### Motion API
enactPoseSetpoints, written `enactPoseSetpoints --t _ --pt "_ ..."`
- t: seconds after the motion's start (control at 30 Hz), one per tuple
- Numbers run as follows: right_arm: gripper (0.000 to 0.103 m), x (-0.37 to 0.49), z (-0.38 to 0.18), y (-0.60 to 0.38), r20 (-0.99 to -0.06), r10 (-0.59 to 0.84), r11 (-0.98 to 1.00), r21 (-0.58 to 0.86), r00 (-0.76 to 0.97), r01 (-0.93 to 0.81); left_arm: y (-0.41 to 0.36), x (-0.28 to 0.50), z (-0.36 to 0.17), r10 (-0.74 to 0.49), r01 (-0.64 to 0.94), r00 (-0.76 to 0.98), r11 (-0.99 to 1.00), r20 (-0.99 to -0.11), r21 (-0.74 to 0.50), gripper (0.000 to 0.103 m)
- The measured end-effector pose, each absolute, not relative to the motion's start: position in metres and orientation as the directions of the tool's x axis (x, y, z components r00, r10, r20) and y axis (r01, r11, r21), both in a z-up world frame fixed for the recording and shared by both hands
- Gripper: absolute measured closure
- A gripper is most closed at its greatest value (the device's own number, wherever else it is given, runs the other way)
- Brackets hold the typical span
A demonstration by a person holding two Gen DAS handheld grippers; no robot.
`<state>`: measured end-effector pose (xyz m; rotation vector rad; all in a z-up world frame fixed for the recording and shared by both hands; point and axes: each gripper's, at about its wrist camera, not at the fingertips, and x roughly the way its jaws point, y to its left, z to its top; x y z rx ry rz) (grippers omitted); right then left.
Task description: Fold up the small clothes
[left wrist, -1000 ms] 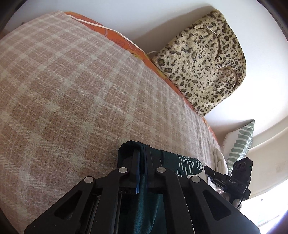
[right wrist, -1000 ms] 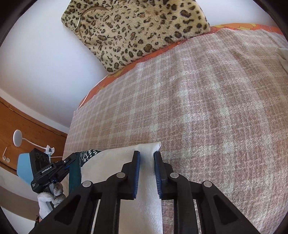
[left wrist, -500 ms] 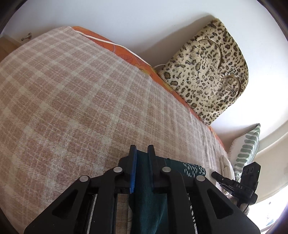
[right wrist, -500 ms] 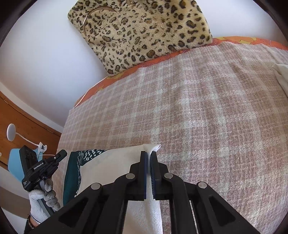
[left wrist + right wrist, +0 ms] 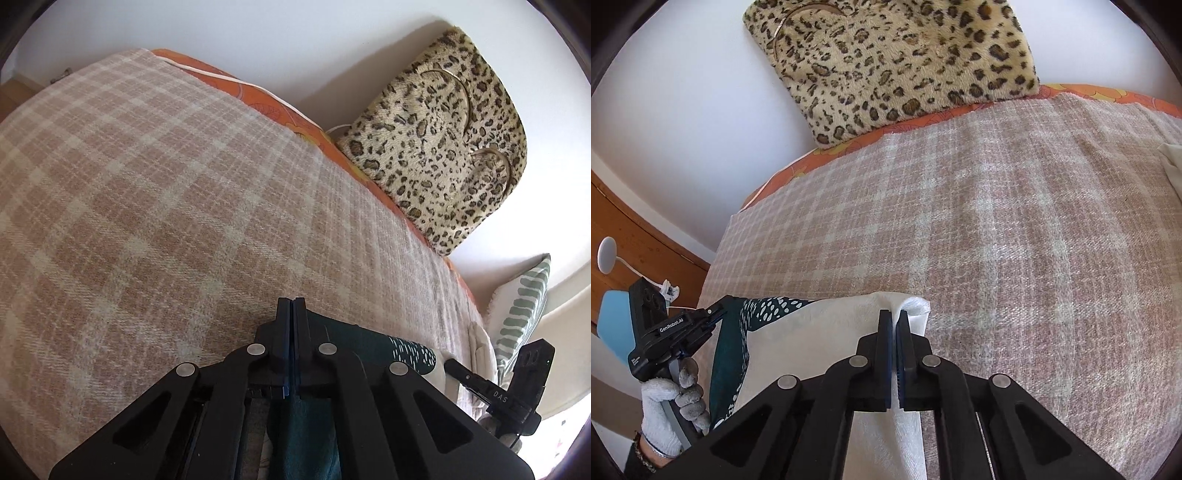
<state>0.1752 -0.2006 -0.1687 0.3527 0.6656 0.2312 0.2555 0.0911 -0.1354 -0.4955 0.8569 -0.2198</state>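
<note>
Left gripper (image 5: 292, 306): clamped on the teal edge of the garment (image 5: 827, 332).
Right gripper (image 5: 894, 325): clamped on the garment's white corner.
Garment: held over the plaid blanket (image 5: 997, 221).

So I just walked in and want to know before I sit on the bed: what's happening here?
A person is folding a small garment, cream with a dark teal patterned side, on the plaid blanket. The left gripper, in a white-gloved hand, is shut on the teal edge. The right gripper is shut on the cream corner. The cloth stretches between them near the blanket's front edge, ready for folding. A leopard-print bag leans against the wall behind.
</note>
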Motion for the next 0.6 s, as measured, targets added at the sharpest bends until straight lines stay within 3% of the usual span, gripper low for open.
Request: enactPoseSetpoints --t 0.13,0.2,0.27,0.3,0.37,0.5,0.6 --pt "0.101 0.177 -0.168 -0.198 -0.589 0.277 0.931 0.359 0.76 -0.061 0.102 0.253 -0.134 -0.332 -0.033 0.651 0.886 -0.683 -0.462 0.103" --pt "0.093 0.178 -0.168 -0.195 -0.606 0.292 0.93 0.36 0.74 -0.071 0.103 0.25 -0.126 -0.31 -0.027 0.661 0.901 -0.684 -0.434 0.103" --pt "0.076 0.174 -0.165 -0.191 -0.603 0.276 0.938 0.339 0.748 -0.072 0.101 0.245 -0.117 -0.306 -0.009 0.67 0.908 -0.676 -0.42 0.102" --pt "0.074 0.17 -0.162 -0.189 -0.6 0.254 0.947 0.314 0.758 -0.069 0.099 0.242 -0.112 -0.305 0.003 0.672 0.912 -0.675 -0.41 0.101" --pt "0.074 0.161 -0.155 -0.182 -0.593 0.224 0.962 0.259 0.774 -0.08 0.094 0.233 -0.103 -0.303 0.037 0.675 0.924 -0.672 -0.38 0.091" --pt "0.071 0.14 -0.146 -0.169 -0.568 0.21 0.975 0.178 0.796 -0.131 0.085 0.212 -0.09 -0.299 0.089 0.671 0.941 -0.678 -0.326 0.089" --pt "0.07 0.125 -0.146 -0.162 -0.555 0.21 0.978 0.13 0.805 -0.165 0.079 0.194 -0.089 -0.299 0.119 0.661 0.947 -0.689 -0.297 0.079"
